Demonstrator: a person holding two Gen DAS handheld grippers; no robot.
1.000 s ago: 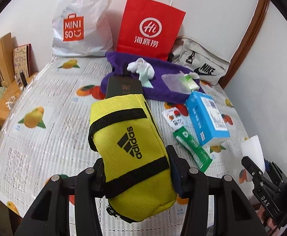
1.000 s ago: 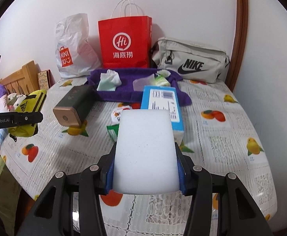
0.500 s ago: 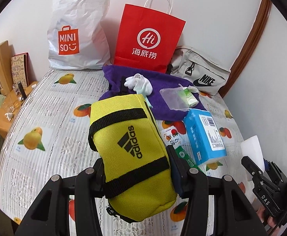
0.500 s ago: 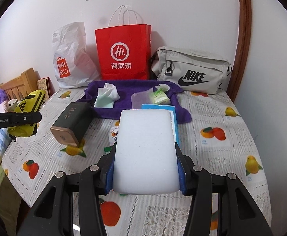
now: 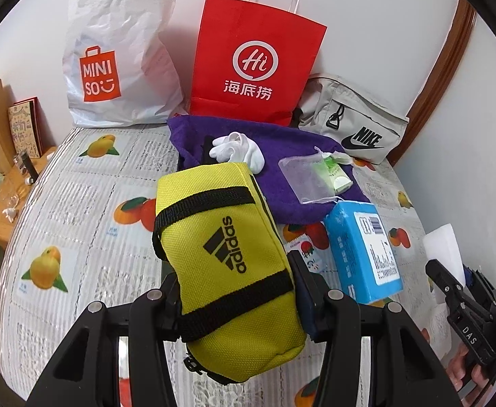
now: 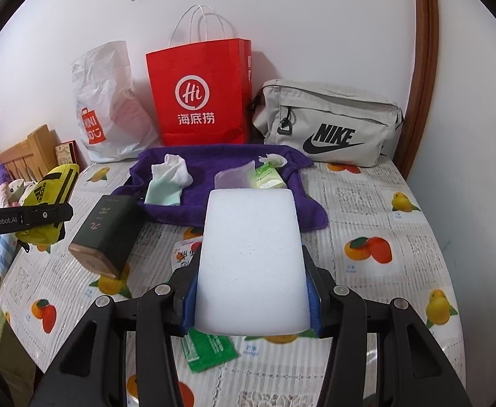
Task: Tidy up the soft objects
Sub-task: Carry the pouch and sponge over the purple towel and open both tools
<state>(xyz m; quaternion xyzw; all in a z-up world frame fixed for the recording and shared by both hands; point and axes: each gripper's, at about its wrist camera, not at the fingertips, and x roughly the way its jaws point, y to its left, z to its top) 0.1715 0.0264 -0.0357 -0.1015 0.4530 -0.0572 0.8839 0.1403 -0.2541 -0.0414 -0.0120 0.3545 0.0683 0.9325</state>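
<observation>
My left gripper [image 5: 236, 300] is shut on a yellow Adidas pouch [image 5: 227, 257] with black straps, held above the table. In the right wrist view that pouch [image 6: 49, 200] hangs at the far left. My right gripper [image 6: 251, 300] is shut on a white sponge block [image 6: 251, 261], which also shows at the right edge of the left wrist view [image 5: 443, 247]. A purple towel [image 6: 227, 200] lies at the back of the table with white socks [image 6: 175, 173], a clear mesh pouch [image 6: 232, 178] and a green tissue pack [image 6: 268, 176] on it.
Against the wall stand a white Miniso bag [image 6: 108, 115], a red paper bag [image 6: 202, 98] and a grey Nike bag [image 6: 329, 125]. A dark box [image 6: 107, 234], a blue carton [image 5: 363, 247] and a green sachet [image 6: 208, 347] lie on the fruit-print tablecloth [image 6: 377, 217]. Plush toys sit far left.
Both grippers have moved forward toward the purple towel and the bags, each keeping its hold. The bags and towel now look larger and nearer.
</observation>
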